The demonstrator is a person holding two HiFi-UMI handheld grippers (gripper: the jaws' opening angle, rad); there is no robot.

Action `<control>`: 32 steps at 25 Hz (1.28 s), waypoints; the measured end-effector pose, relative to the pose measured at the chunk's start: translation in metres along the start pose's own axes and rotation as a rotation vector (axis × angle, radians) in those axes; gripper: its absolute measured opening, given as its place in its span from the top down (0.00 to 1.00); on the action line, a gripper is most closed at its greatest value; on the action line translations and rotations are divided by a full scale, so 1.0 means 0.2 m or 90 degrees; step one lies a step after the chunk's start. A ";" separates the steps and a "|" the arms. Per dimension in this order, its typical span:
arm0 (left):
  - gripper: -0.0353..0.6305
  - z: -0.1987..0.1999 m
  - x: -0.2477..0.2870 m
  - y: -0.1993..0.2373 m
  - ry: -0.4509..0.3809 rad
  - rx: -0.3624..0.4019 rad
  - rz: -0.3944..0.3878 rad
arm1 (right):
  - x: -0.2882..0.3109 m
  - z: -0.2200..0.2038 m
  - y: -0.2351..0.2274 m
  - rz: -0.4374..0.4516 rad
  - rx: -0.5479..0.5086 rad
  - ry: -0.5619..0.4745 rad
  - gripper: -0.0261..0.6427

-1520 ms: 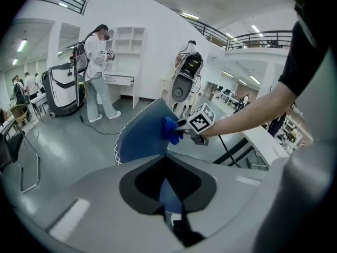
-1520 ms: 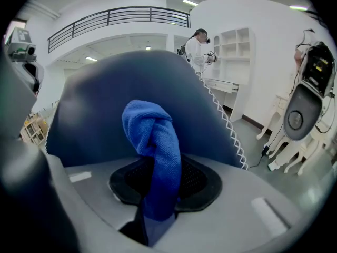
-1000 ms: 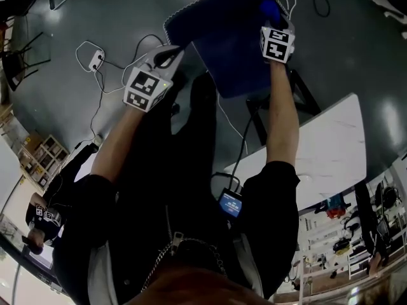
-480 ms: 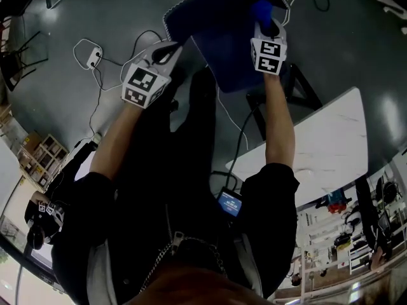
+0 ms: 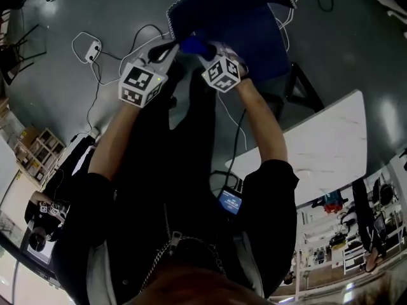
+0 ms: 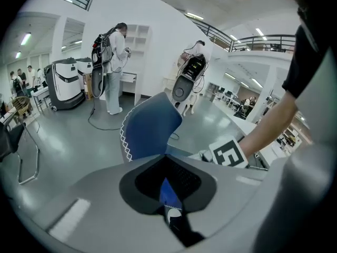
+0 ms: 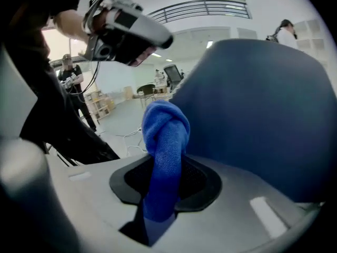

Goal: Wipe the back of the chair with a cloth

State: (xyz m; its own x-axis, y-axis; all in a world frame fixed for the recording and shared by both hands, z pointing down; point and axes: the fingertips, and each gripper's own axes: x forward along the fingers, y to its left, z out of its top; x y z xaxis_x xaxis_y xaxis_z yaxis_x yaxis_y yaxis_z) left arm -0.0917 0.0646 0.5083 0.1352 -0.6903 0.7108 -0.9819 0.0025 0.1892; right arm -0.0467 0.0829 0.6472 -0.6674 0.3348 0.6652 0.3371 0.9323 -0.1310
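The blue chair (image 5: 235, 18) with white edge stitching stands on the grey floor in front of me in the head view. My right gripper (image 5: 202, 51) is shut on a bunched blue cloth (image 5: 191, 45), held at the lower left part of the chair back. In the right gripper view the cloth (image 7: 166, 141) sticks up out of the right gripper (image 7: 158, 204), just beside the chair back (image 7: 263, 115). My left gripper (image 5: 168, 48) sits at the chair's left corner. In its own view the left gripper (image 6: 168, 204) is shut, with the stitched chair edge (image 6: 150, 128) running down into its jaws.
A white table (image 5: 324, 151) stands to the right of me. White cables and a plug block (image 5: 95, 46) lie on the floor at left. The chair's black legs (image 5: 299, 88) spread to the right. A person with a backpack (image 6: 113, 62) stands far off.
My right gripper has carried the cloth from the chair back's right side leftward and toward me, ending next to the left gripper. The left gripper has stayed in place.
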 end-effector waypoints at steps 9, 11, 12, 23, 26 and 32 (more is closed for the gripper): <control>0.93 -0.07 -0.04 0.09 0.002 -0.020 0.026 | 0.21 0.03 0.00 0.036 -0.006 0.022 0.80; 0.93 -0.07 -0.05 0.09 0.004 -0.023 0.025 | 0.21 0.04 -0.03 0.040 0.004 0.025 0.80; 0.93 -0.08 -0.04 0.09 0.005 -0.024 0.025 | 0.21 0.04 -0.05 0.040 0.011 0.027 0.80; 0.93 -0.06 -0.01 0.09 0.007 -0.020 0.021 | 0.17 0.00 -0.27 -0.006 0.068 0.026 0.80; 0.93 -0.06 0.00 0.08 0.009 -0.019 0.019 | 0.16 -0.02 -0.34 -0.021 0.080 0.030 0.80; 0.93 -0.05 0.03 0.05 0.011 -0.016 0.014 | 0.11 -0.06 -0.47 -0.046 0.092 0.031 0.80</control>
State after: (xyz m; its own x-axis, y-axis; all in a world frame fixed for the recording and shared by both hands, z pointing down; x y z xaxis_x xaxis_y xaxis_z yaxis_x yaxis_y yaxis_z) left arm -0.0991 0.0679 0.5206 0.1163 -0.6776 0.7262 -0.9811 0.0352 0.1901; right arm -0.0842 0.0010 0.6829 -0.6529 0.2617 0.7107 0.1876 0.9650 -0.1830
